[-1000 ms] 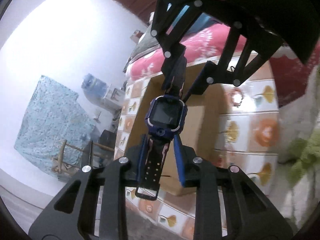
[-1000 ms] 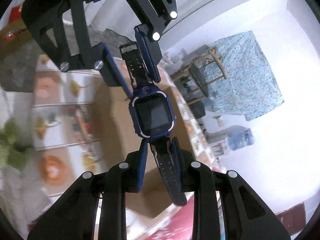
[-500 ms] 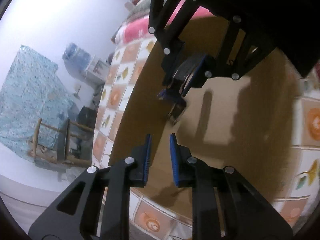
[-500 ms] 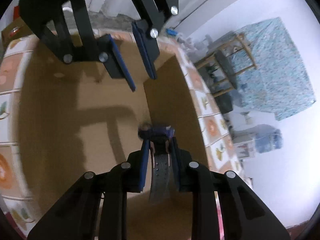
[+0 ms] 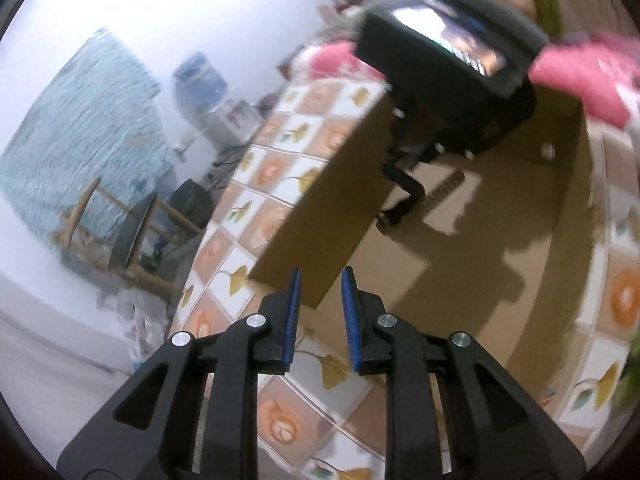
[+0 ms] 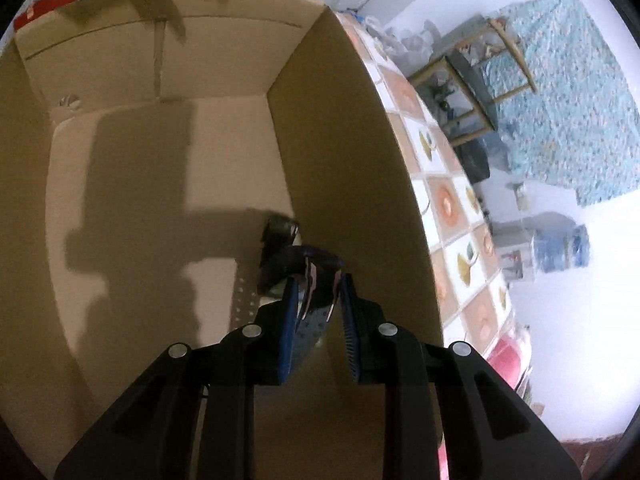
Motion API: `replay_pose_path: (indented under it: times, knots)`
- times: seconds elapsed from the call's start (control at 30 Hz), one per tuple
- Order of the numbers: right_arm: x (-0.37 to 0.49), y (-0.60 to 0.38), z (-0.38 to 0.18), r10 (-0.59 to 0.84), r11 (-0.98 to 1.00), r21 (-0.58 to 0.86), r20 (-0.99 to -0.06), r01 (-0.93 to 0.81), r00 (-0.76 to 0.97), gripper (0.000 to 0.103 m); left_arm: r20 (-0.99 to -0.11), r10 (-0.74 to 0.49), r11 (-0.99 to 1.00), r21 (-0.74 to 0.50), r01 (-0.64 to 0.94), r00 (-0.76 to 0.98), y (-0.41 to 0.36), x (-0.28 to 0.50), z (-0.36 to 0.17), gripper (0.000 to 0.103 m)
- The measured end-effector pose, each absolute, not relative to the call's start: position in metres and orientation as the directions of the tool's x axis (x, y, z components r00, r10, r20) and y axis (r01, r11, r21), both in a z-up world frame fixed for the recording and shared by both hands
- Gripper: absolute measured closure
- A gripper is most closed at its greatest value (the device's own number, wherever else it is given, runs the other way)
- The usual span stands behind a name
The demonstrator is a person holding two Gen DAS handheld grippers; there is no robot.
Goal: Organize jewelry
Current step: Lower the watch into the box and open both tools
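— Which step am I on?

— The drop-off, I'd say. The cardboard box point(image 6: 340, 120) sits open on the tile-patterned cover point(image 5: 260, 168), and your right tongs point(image 6: 320, 280) reach down inside it, close to the right-hand wall. They are pinching the strap of the watch point(image 6: 296, 264). Its dark body hangs low by that wall, at or just above the box floor; I cannot tell whether it touches.

— And my left side?

— Your left tongs point(image 5: 320, 276) are outside, over the near corner of the box. The jaws have just been opening a little, with a narrow gap and nothing between them.

— What next?

— Probably let the watch settle on the box floor, then spread the right tongs so the strap slips free. Lift straight up, so that the strap does not catch on a pad and the wall is not knocked.
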State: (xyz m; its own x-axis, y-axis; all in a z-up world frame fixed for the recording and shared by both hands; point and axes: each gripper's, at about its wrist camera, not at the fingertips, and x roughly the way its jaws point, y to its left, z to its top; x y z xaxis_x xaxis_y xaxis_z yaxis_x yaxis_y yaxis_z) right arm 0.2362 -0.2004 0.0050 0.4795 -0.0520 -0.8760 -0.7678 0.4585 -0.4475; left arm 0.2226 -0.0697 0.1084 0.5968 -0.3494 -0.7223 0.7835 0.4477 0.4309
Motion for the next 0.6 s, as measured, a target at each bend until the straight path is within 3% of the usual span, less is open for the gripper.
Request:
replay_pose_path:
  times: [0.17, 0.23, 0.4, 0.6]
  knots:
    - [0.247, -0.213, 0.016, -0.04, 0.56, -0.382, -0.899, -0.735, 0.436, 0.089, -0.675, -0.328, 0.595, 0.396, 0.699, 0.661, -0.045, 0.198, 0.12, 0.075]
    - [0.253, -0.216, 0.023, -0.021, 0.607, -0.345, -0.907, -0.716, 0.42, 0.09, -0.669, -0.336, 0.654, 0.341, 0.676, 0.663, -0.034, 0.188, 0.121, 0.063]
    - [0.265, -0.222, 0.032, 0.035, 0.722, -0.225, -0.933, -0.654, 0.359, 0.089, -0.642, -0.342, 0.793, 0.195, 0.578, 0.686, -0.001, 0.154, 0.113, 0.048]
    - [0.257, -0.209, 0.012, -0.068, 0.697, -0.255, -0.954, -0.67, 0.293, 0.088, -0.632, -0.326, 0.897, 0.028, 0.442, 0.703, 0.026, 0.122, 0.092, 0.043]
